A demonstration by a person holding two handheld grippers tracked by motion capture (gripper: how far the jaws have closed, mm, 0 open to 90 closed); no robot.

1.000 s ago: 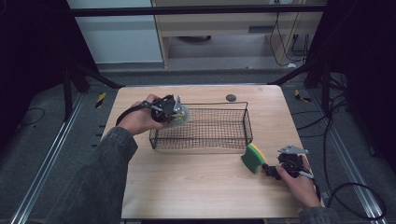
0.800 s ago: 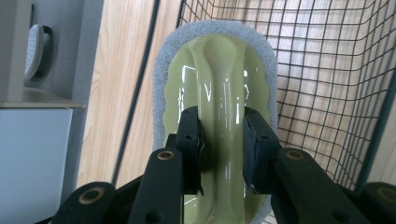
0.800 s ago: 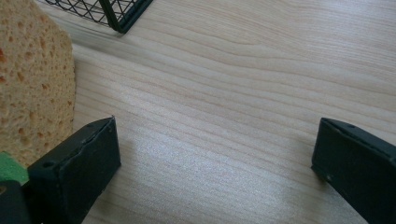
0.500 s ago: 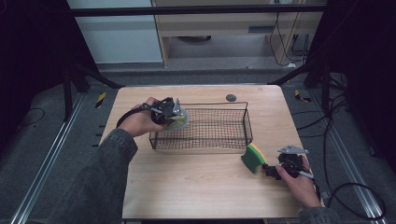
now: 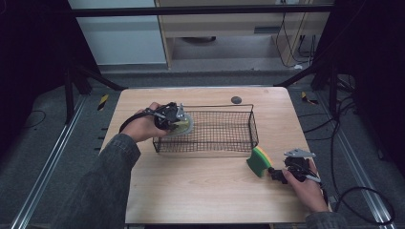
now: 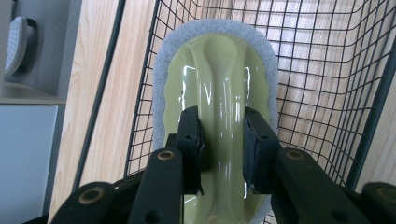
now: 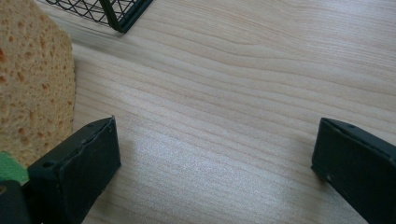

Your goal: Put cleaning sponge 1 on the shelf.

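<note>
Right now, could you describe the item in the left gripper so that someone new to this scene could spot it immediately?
Start at the black wire basket in the middle of the wooden table and go to its left end. There the left gripper is clamped on the handle ridge of a scrubbing pad. It is glossy pale yellow-green plastic rimmed with grey foam, unlike the green-and-yellow sponge lying outside the basket.

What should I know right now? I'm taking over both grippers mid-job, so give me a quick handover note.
Left gripper: shut on the ridge handle of the scrubbing pad, held at the left end of the wire basket, not yet released.
Right gripper: open, low over the table, with nothing between its jaws; the yellow-green sponge stands just beside one jaw, outside the basket near its right corner.
Done: pad brought to the basket.
Left, probably: release the pad inside, then pick up the sponge and put it in too.
</note>
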